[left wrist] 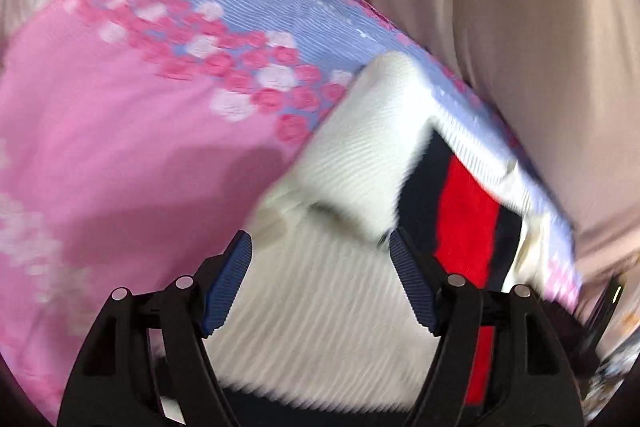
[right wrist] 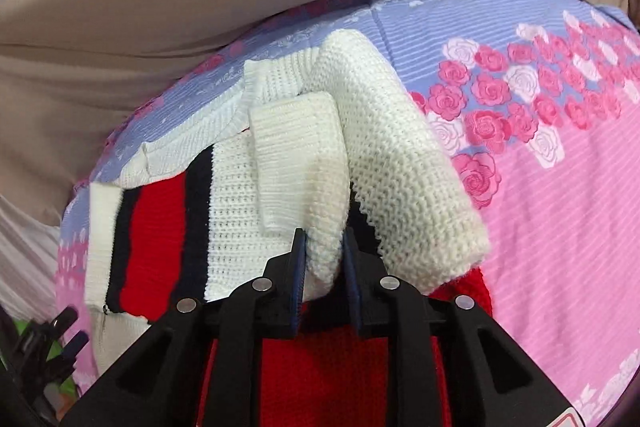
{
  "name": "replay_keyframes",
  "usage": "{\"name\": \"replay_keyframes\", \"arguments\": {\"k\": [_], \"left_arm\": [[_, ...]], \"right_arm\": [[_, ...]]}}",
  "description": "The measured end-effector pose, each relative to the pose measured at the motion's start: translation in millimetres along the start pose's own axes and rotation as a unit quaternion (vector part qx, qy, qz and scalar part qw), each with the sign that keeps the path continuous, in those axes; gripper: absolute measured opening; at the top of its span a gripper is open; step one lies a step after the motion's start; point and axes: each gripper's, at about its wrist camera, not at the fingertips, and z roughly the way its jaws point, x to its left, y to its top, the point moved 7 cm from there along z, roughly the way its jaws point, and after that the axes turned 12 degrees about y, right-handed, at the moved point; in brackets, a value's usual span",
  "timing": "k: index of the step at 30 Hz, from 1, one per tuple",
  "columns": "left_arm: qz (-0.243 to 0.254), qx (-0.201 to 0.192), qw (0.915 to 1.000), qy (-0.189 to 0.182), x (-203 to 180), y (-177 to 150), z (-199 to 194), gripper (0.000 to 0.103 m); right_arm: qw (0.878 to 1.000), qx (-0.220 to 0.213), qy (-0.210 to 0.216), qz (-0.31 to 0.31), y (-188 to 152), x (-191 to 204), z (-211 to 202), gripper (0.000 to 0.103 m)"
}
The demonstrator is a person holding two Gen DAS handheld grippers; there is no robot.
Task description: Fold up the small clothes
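Pinching the sweater (right wrist: pixel 280 155), right gripper (right wrist: pixel 323 247) clamps; left gripper (left wrist: pixel 320 251) gapes above it.

Left gripper (left wrist: pixel 320 251) jaws spread wide; right gripper (right wrist: pixel 323 259) jaws pinched nearly together.
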Motion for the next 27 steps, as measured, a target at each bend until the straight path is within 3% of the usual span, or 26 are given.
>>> {"name": "replay_keyframes", "arguments": {"k": [1, 3, 6, 7, 9, 10, 11, 13, 15, 16, 17, 18, 20, 21, 23, 25, 26, 27], "left_arm": [[-0.007, 0.008, 0.9999, 0.01, -4, 4, 10, 0.069], [-0.028, 0.026, 0.9992, 0.006, -13, 8, 24, 0.069], [-0.067, 0.044, 0.9968, 0.006, -13, 9, 37, 0.069], [-0.075, 0.04, 0.9963, 0.014, -12, 10, 38, 0.063], [-0.073, 0.029, 0.996, 0.043, -10, 14, 40, 0.05], [-0.07, 0.028, 0.9958, 0.052, -10, 15, 40, 0.04], [-0.068, 0.027, 0.9956, 0.058, -10, 17, 41, 0.027], [-0.064, 0.015, 0.996, 0.061, -11, 24, 35, 0.012], [-0.058, -0.021, 0.996, 0.065, -9, 34, 18, 0.01], [-0.056, -0.046, 0.9952, 0.066, -9, 38, 6, 0.01], [-0.055, -0.065, 0.9941, 0.066, -9, 43, -2, 0.01], [-0.059, -0.082, 0.9925, 0.068, -5, 45, -8, 0.01], [-0.06, -0.081, 0.9918, 0.079, -1, 45, 4, 0.01], [-0.053, -0.068, 0.9922, 0.091, -1, 43, 17, 0.01], [-0.045, -0.032, 0.9924, 0.11, 5, 35, 40, 0.01], [-0.041, -0.045, 0.9924, 0.107, 9, 33, 36, 0.011], [-0.033, -0.054, 0.9923, 0.107, 9, 32, 34, 0.011], [-0.028, -0.053, 0.9923, 0.108, 9, 31, 36, 0.012]], "right_arm": [[1.0, -0.005, 0.007, 0.002, 2, 0, -2, 0.029], [1.0, -0.021, 0.01, 0.001, 4, 0, -10, 0.057], [1.0, -0.019, 0.006, -0.002, 2, -1, -12, 0.059], [1.0, -0.017, 0.0, -0.007, 3, -4, -11, 0.059], [0.999, -0.01, -0.026, -0.03, 6, -3, -2, 0.048], [0.999, -0.005, -0.036, -0.037, 10, -7, -5, 0.011], [0.999, -0.009, -0.025, -0.037, 16, 0, -7, 0.008], [0.996, -0.059, 0.043, -0.043, 33, 23, -38, 0.007], [0.983, -0.119, 0.118, -0.073, 46, 56, -81, 0.007], [0.978, -0.136, 0.135, -0.082, 48, 62, -91, 0.007], [0.976, -0.149, 0.13, -0.095, 47, 61, -92, 0.007], [0.981, -0.131, 0.097, -0.1, 44, 50, -77, 0.007], [0.997, -0.03, 0.016, -0.073, 27, 6, -15, 0.007], [0.999, 0.009, -0.004, -0.052, 17, -10, 5, 0.007], [0.999, -0.015, 0.033, -0.032, 16, -7, -3, 0.007], [0.995, -0.06, 0.062, -0.047, 23, 10, -27, 0.006], [0.994, -0.076, 0.056, -0.06, 25, 11, -31, 0.006], [0.995, -0.064, 0.036, -0.064, 23, 5, -21, 0.006]]}}
